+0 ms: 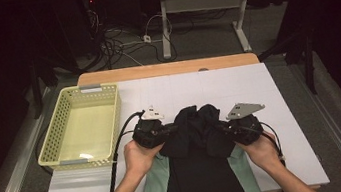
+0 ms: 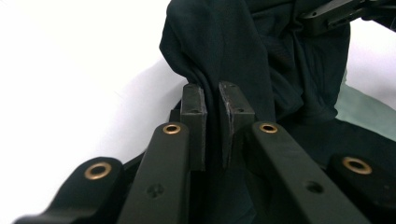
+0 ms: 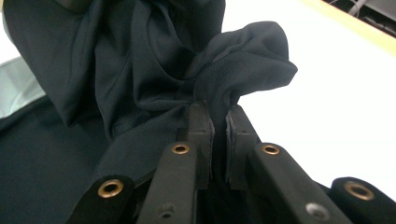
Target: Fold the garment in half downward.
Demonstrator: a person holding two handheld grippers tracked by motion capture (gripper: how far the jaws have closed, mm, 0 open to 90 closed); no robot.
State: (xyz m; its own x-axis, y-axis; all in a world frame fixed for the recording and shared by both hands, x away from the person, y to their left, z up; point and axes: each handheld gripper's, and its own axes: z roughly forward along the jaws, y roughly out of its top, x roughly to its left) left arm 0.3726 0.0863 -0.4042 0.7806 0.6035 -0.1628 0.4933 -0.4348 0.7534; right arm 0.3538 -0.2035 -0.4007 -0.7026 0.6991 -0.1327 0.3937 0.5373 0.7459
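A black garment (image 1: 195,138) lies bunched up at the middle of the white table (image 1: 291,109), its lower part flat over a pale green cloth (image 1: 154,191). My left gripper (image 1: 163,133) pinches the bunched fabric at its left side; in the left gripper view the pads (image 2: 194,116) are shut on a fold of the black garment (image 2: 219,51). My right gripper (image 1: 225,129) pinches the garment's right side. In the right gripper view its pads (image 3: 201,130) clamp a fold of the black garment (image 3: 149,70), which rises in a lump above the jaws.
A pale yellow-green mesh basket (image 1: 58,137) stands at the table's left, with nothing in it. The table's wooden far edge (image 1: 167,68) runs along the back. Desk legs and cables (image 1: 125,41) lie on the floor beyond.
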